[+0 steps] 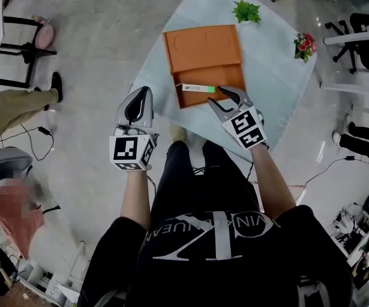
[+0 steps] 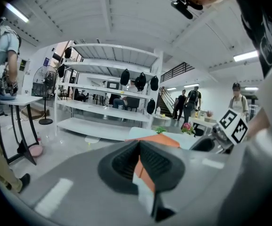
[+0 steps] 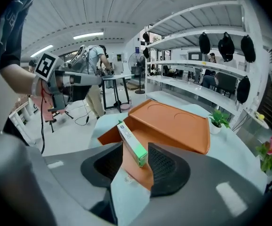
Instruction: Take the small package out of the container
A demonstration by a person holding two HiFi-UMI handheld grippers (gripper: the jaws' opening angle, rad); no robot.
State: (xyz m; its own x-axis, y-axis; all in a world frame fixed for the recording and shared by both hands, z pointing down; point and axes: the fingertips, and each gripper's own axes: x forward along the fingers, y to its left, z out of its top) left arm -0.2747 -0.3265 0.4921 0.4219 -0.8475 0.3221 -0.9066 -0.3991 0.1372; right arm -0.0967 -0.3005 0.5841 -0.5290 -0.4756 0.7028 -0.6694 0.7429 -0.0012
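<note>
The orange container (image 1: 203, 53) lies open on the pale blue desk (image 1: 274, 75), its lid folded back on the far side. The small white and green package (image 1: 197, 88) lies inside it, along the near wall.

The right claw (image 1: 216, 96) hangs at the container's near right corner, tilted down, with its jaws spread apart. In the right gripper view the package (image 3: 132, 144) shows in the gap between them, and the pads do not press on it.

The left claw (image 1: 144, 93) is just off the container's near left corner, clear of it. Its jaws are drawn together at the tips and hold nothing.

A green plant (image 1: 246, 10) and a bunch of flowers (image 1: 304, 45) stand beyond the container.
</note>
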